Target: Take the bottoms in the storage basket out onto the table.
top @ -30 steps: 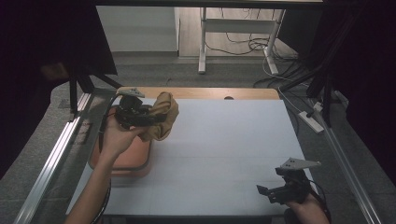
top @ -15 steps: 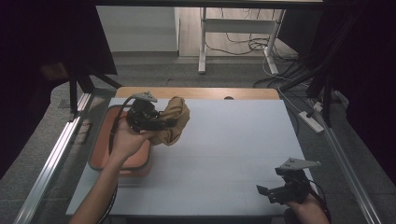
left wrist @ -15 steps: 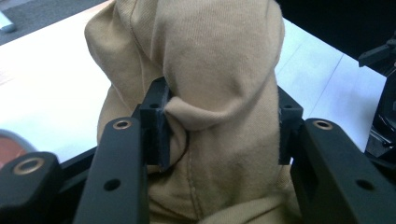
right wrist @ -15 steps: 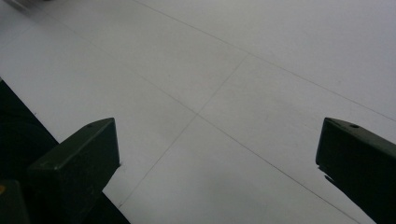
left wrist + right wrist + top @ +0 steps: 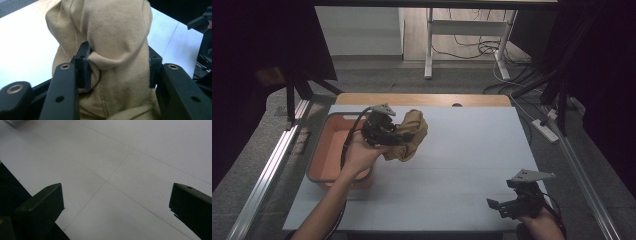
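White table top (image 5: 452, 165) under dim light, dark floor and cables beyond the far edge, orange bin (image 5: 328, 150) at the left side. Left gripper (image 5: 404, 136) held up over the bin's right rim, jaws pinched tight on a bunched tan cloth (image 5: 412, 134); close up in the left gripper view, tan cloth (image 5: 112, 50) bulging between the pads (image 5: 86, 67) and hanging below them, clear of the surface. Compared with a second ago, carried rightward and a little nearer, from above the bin's far end to a spot straddling rim and open table, grip unchanged. Probably a lift out of the bin toward the clear middle, with set-down and spreading yet to come. Right gripper (image 5: 502, 206) parked at the near right corner, unmoved, jaws spread wide over bare table (image 5: 120, 170), holding nothing.
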